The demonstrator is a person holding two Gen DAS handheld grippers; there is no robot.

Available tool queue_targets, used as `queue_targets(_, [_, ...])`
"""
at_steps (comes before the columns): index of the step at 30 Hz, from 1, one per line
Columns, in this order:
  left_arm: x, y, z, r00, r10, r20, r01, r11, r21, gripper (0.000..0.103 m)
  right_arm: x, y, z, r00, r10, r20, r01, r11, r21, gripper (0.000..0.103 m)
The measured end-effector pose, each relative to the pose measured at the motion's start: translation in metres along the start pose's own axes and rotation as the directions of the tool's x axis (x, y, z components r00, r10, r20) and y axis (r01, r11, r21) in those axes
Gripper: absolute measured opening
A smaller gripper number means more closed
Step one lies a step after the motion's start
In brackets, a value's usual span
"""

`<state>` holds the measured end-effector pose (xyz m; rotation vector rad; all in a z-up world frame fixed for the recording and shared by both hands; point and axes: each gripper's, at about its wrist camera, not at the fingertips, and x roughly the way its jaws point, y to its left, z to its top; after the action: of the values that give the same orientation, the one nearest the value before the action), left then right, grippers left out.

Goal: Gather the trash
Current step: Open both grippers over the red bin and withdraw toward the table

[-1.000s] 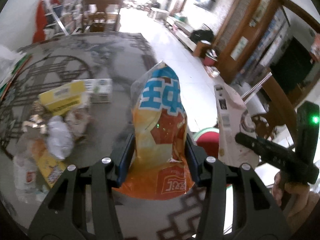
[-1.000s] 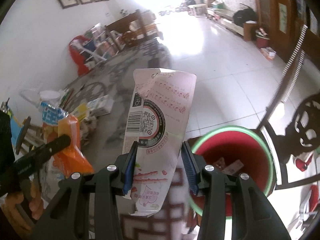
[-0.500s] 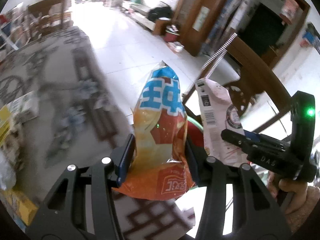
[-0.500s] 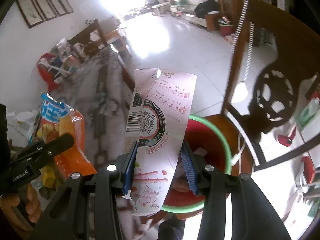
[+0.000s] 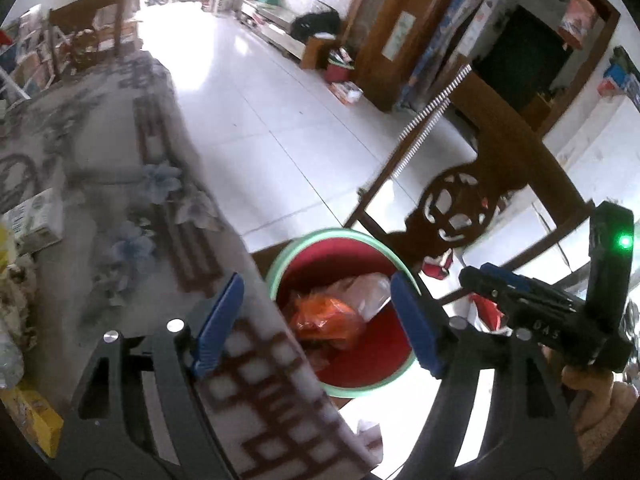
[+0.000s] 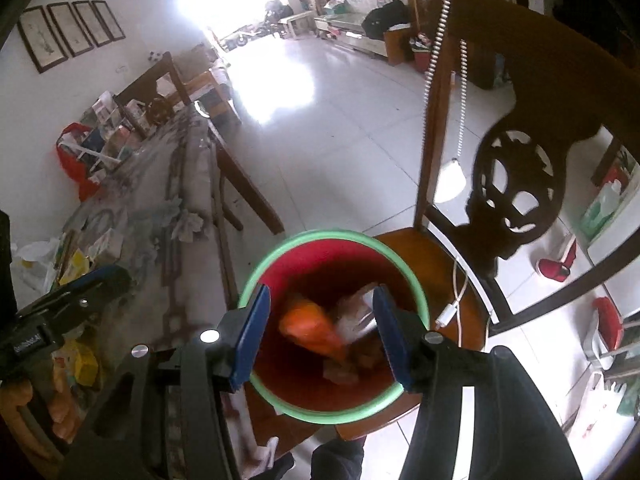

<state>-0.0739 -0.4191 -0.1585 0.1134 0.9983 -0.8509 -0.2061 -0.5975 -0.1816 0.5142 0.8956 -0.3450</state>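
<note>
At nine o'clock, leftover trash (image 5: 24, 240) lies on the patterned table (image 5: 120, 152). In the middle, the left gripper (image 5: 316, 324) and right gripper (image 6: 320, 336) both hang over a red bin (image 6: 280, 396) with a green rim, jaws spread apart and holding nothing. Inside the bin lie an orange snack bag (image 5: 326, 320) and a pale wrapper (image 6: 354, 314); at three o'clock stands a carved wooden chair (image 6: 516, 200).
</note>
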Motion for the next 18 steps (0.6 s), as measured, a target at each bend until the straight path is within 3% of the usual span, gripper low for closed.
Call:
queue_targets(5, [-0.034,0.033,-0.005,0.995,0.076,0.064,-0.072,0.996,-0.059,0.073,0.011,0.027,0.006,0.999,0.039,-0.015,-0.040,0.998,-0.052,0.052])
queue_targets(9, [-0.066,0.068,-0.013,0.981,0.156,0.115,-0.141,0.981,-0.133,0.073,0.023,0.058,0.008,0.997,0.070,-0.041,-0.074,0.991,-0.109,0.052])
queue_targets(18, [-0.138,0.173,-0.050,0.919,0.368,0.141,-0.313,0.899,-0.305,0.073,0.045,0.139,0.001,0.987,0.126,-0.097,-0.145,0.961,-0.236,0.053])
